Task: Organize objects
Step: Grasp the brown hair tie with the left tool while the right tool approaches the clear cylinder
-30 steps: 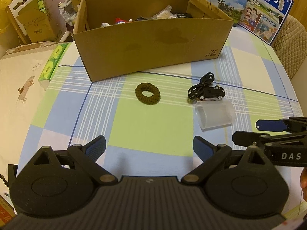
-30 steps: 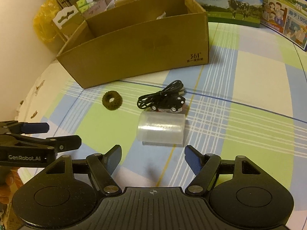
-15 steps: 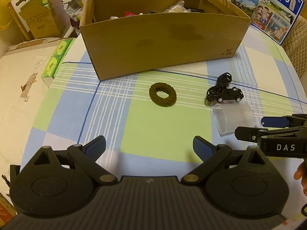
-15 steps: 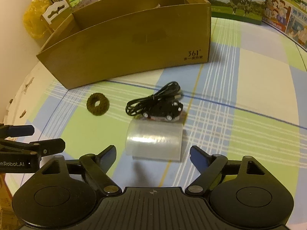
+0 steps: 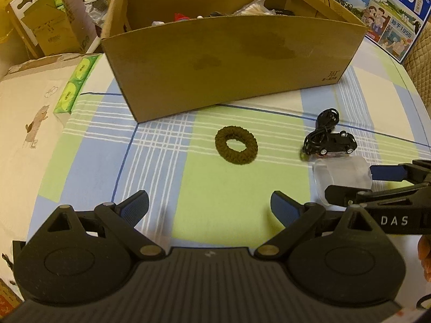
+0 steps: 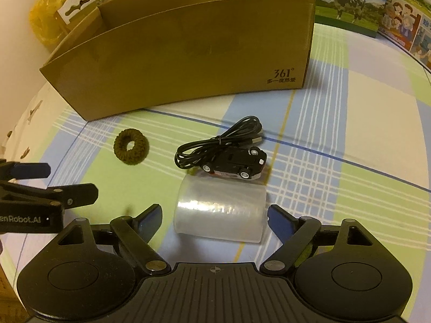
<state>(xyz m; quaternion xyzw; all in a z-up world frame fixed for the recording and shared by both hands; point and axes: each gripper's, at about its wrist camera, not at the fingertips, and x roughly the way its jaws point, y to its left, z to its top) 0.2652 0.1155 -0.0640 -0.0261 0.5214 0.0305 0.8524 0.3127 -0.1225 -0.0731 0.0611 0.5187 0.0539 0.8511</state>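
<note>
A clear plastic cup (image 6: 219,211) lies on its side on the checked tablecloth. My right gripper (image 6: 214,216) is open with a finger on each side of the cup, not touching it. The cup also shows in the left wrist view (image 5: 340,176). Behind it lie a black toy car (image 6: 235,162) and a coiled black cable (image 6: 218,141). A brown hair scrunchie (image 5: 236,148) lies ahead of my left gripper (image 5: 210,206), which is open and empty. The cardboard box (image 5: 231,62) stands behind, with several items inside.
Milk cartons (image 5: 388,13) stand at the back right. Tissue packs (image 5: 74,86) and a paper box (image 5: 40,27) sit to the left of the table. A chair back (image 5: 420,62) is at the far right.
Both grippers have moved forward. The right gripper's fingers now flank the cup. The left gripper has come closer to the scrunchie. Nothing was grasped.
</note>
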